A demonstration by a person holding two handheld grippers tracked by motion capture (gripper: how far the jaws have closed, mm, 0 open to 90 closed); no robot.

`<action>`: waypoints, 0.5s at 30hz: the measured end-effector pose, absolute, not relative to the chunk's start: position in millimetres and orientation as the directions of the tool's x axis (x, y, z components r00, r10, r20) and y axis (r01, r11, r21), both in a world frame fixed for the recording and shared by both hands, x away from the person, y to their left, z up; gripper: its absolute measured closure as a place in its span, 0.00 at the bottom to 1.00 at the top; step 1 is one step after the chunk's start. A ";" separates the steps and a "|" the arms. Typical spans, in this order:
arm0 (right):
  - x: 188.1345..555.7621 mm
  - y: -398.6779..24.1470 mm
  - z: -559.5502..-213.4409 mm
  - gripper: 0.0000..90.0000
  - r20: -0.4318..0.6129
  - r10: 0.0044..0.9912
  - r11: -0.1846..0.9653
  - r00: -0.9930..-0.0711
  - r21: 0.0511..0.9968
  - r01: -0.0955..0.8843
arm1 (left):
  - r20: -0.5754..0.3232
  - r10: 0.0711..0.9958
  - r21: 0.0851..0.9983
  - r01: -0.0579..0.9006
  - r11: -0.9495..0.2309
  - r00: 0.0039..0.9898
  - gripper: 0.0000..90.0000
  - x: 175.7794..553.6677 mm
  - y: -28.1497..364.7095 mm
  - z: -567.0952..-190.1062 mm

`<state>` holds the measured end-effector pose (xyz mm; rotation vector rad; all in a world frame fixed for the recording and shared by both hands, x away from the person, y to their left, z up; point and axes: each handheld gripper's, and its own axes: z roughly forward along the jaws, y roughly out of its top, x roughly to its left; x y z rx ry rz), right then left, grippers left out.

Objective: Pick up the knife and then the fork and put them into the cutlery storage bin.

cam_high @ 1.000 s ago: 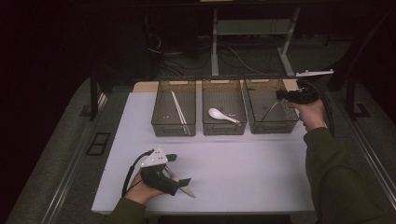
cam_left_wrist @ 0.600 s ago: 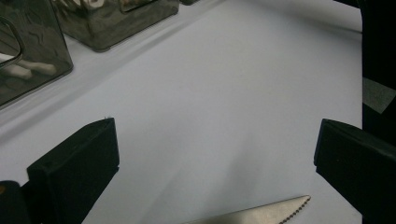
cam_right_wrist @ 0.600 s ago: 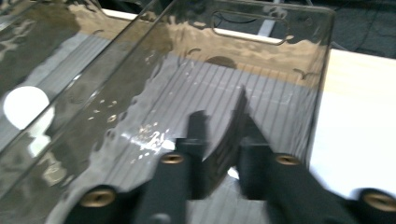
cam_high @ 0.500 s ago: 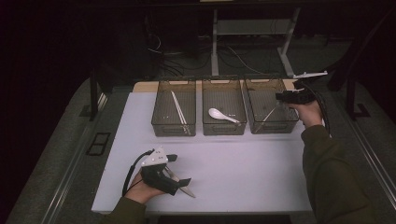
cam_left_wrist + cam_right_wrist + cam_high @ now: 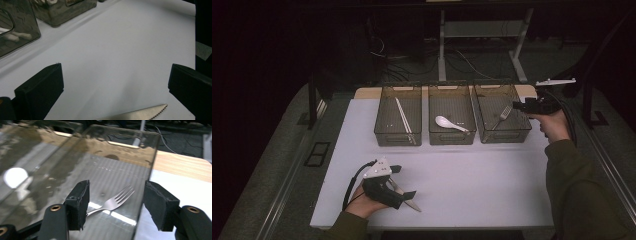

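Right gripper (image 5: 115,202), jaws just been opening w/ nothing between, is hovering over the fork (image 5: 113,202) lying in the right bin (image 5: 504,131). Left gripper (image 5: 115,87) is resting open around the knife (image 5: 140,115) (not pinched); closing crooked, the blade is probably skidding away on the table (image 5: 472,190).

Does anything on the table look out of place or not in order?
Yes, one thing. The knife lies loose on the white table by the open left gripper, outside the bins. The chopsticks, spoon and fork each lie in their own bin. Nothing looks spilled or damaged.
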<state>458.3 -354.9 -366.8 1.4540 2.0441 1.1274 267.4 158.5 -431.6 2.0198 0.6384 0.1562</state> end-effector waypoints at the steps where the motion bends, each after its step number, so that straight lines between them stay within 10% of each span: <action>1: 454.1 -354.3 -365.1 0.41 0.133 0.906 0.146 -0.402 0.793 0.591 | -0.148 0.500 0.842 0.374 -0.388 0.853 0.00 267.3 158.6 -431.6; 15: 369.0 -327.2 -358.2 0.33 0.116 0.808 0.253 -0.578 0.818 0.517 | -0.115 0.501 0.834 0.357 -0.421 0.858 0.03 264.7 159.5 -429.1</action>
